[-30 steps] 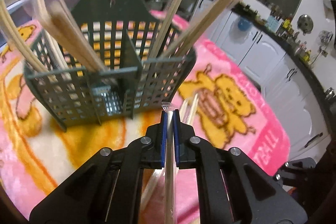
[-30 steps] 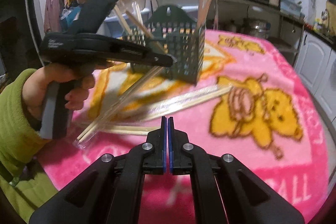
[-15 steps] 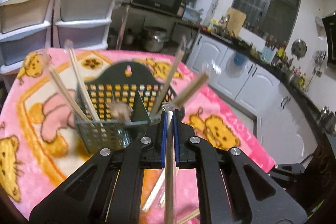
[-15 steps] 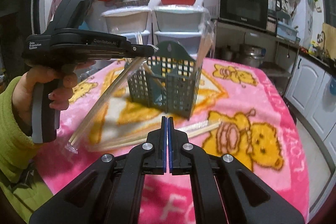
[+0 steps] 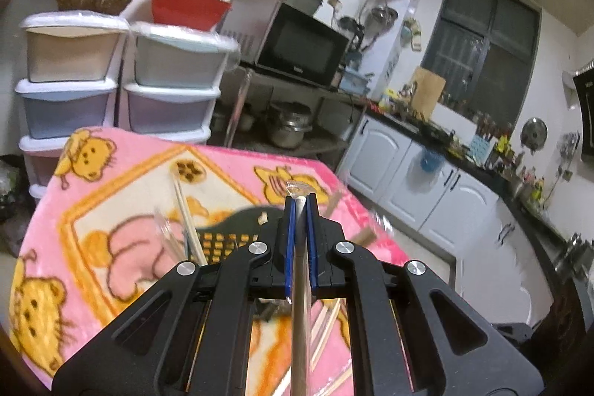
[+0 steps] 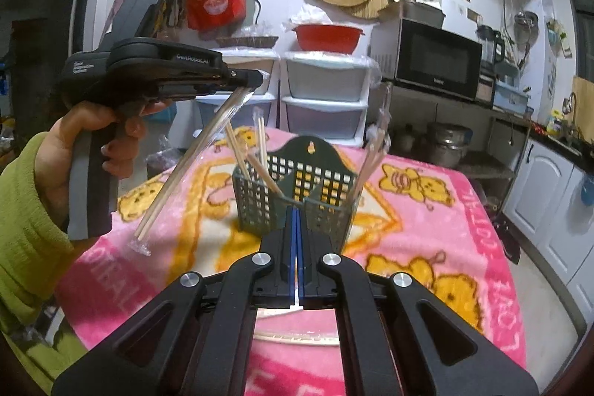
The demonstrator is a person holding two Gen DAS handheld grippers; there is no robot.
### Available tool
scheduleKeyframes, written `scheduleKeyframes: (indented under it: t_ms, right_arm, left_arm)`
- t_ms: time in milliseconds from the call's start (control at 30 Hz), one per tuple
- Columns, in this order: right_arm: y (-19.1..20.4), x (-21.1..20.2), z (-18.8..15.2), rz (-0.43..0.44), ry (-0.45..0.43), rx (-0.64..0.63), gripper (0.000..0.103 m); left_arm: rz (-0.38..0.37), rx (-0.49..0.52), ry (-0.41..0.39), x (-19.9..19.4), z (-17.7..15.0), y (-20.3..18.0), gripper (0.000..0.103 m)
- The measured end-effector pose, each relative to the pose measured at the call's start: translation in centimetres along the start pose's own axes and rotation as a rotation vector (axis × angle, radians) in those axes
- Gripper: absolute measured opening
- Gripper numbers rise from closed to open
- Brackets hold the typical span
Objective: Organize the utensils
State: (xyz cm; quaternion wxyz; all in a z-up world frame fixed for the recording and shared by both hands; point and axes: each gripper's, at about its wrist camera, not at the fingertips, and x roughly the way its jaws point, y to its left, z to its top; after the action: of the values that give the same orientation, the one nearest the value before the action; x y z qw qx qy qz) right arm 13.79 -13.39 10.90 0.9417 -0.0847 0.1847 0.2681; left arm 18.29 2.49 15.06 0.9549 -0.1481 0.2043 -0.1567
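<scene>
My left gripper [image 5: 300,206] is shut on a wrapped pair of chopsticks [image 5: 300,321]. In the right wrist view that gripper [image 6: 256,80] is raised above and left of the dark green utensil basket [image 6: 297,195], and the wrapped chopsticks [image 6: 193,158] hang slanting down-left from it. The basket stands on the pink blanket [image 6: 427,229] and holds several wrapped chopsticks [image 6: 260,151] leaning out. In the left wrist view the basket [image 5: 226,240] is mostly hidden behind the jaws. My right gripper [image 6: 297,214] is shut and empty, low in front of the basket.
More wrapped chopsticks [image 5: 326,325] lie on the blanket near the basket, and one pair [image 6: 297,336] lies under my right gripper. Stacked plastic drawers [image 6: 326,99] and a microwave [image 6: 434,58] stand behind the table. White cabinets [image 5: 427,188] are to the right.
My left gripper has lifted up and tilted back with its chopsticks, from low beside the basket to high above it. The right gripper has drawn nearer the basket.
</scene>
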Motion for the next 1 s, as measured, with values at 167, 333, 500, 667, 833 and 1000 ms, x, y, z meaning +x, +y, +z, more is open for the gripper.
scheduleKeyframes:
  t_ms: [167, 333, 500, 667, 833, 1000]
  right_arm:
    - [-0.2, 0.2, 0.2, -0.002, 0.006, -0.004, 0.0]
    - [-0.8, 2.2, -2.0, 0.055, 0.128, 0.007, 0.001]
    - [-3.0, 4.5, -5.1, 0.034, 0.235, 0.1, 0.001]
    - [-5.1, 6.3, -8.6, 0.01, 0.339, 0.18, 0.005]
    - [-6.3, 6.9, -10.4, 0.005, 0.379, 0.208, 0.02]
    - [-7.3, 7.8, -11.2, 0.008, 0.414, 0.234, 0.031]
  left_arm:
    - [0.014, -0.005, -0.047, -0.7, 1.2, -0.1, 0.003]
    - [0.023, 0.003, -0.091, -1.1, 2.3, -0.8, 0.003]
    - [0.038, 0.008, -0.132, -0.9, 3.7, -1.3, 0.003]
    - [0.067, 0.01, -0.172, -0.3, 5.2, -1.6, 0.003]
    - [0.097, 0.011, -0.181, 1.0, 6.0, -1.7, 0.003]
    - [0.135, 0.027, -0.172, 3.0, 6.6, -1.8, 0.003]
